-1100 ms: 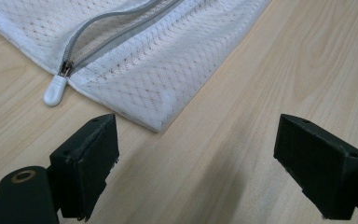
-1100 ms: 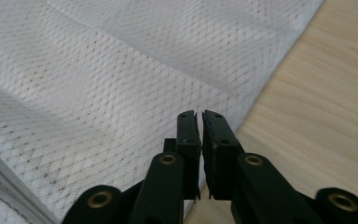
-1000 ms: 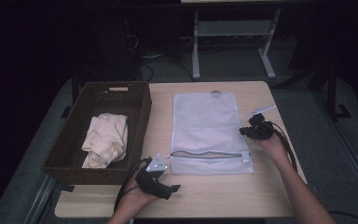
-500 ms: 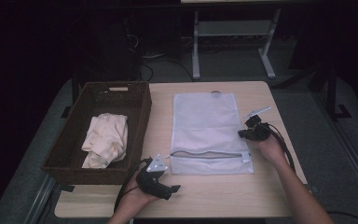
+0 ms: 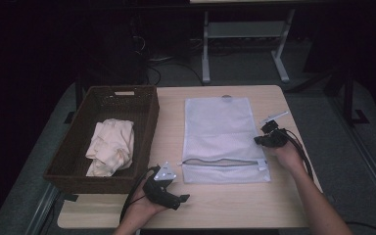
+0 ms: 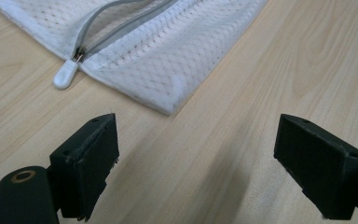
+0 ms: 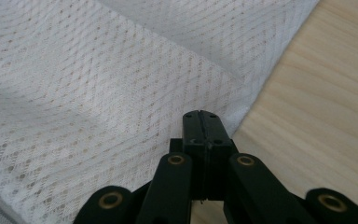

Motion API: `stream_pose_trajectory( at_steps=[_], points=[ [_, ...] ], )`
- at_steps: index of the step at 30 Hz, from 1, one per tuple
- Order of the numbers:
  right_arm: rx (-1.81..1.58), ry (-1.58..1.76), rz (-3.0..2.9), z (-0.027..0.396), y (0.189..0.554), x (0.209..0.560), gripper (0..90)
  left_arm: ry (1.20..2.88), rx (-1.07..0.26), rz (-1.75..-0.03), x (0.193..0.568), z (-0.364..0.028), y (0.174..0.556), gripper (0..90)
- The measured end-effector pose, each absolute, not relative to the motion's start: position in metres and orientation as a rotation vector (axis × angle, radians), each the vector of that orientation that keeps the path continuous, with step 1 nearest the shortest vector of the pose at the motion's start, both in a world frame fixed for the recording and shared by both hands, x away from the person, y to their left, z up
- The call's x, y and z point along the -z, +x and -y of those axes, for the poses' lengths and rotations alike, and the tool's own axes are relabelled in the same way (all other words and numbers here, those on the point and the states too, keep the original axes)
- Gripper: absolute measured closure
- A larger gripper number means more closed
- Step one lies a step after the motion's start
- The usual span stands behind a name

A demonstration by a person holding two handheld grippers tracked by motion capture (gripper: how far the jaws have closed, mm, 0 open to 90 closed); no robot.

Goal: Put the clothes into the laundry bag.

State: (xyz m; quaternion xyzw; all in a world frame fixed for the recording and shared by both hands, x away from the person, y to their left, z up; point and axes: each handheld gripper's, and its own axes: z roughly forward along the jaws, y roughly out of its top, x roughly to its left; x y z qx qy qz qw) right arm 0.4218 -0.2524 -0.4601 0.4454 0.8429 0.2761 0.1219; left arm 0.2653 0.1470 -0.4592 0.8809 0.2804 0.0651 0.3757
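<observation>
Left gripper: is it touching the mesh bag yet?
Apart. In the left gripper view the left gripper has its jaws wide open over bare table, with a clear strip of wood between them and the mesh bag corner.

A: Is the high view bright?

B: Only the table (image 5: 235, 205). The room behind it is very dark, almost black. That view is a bit soft and grainy.

A: And the close views?

B: Much brighter and clear. You can see each tiny hole in the bag (image 7: 98, 93). The black jaws at the bottom look a little fuzzy.

A: Any shadows?

B: Soft ones on the wood under the jaws. No glare.
</observation>
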Motion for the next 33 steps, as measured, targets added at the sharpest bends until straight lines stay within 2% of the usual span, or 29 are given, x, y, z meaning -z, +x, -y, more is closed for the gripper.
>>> stream_pose_trajectory(
  at_steps=[33],
  points=[
    [-0.724, 1.429, -2.376, 0.3, 0.418, 0.458, 89.5, 2.254, -0.171, -0.721, 0.459, -0.148, 0.266, 13.3]
  ],
)
